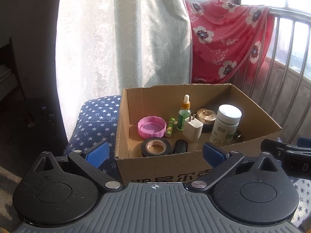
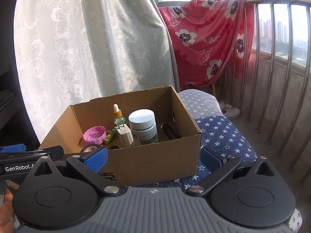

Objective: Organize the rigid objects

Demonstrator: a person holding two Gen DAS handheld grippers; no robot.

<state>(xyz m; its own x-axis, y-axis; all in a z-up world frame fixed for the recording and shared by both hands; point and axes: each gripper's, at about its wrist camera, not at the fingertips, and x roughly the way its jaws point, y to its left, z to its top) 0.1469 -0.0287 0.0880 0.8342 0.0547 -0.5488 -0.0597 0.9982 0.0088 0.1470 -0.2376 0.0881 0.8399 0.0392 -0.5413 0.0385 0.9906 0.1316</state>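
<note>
Left wrist view shows the cardboard box (image 1: 194,161) on a star-print cushion (image 1: 97,116), holding white bottle (image 1: 226,124), pink lid (image 1: 152,126), tape roll (image 1: 156,146). Both claws, left claw (image 1: 155,150) and right claw (image 2: 153,158), spread empty; next likely needs another loose item.

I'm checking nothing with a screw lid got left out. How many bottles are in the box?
2: the dropper bottle at the back and the white-capped pill bottle to its right. Others may be hidden.
</note>
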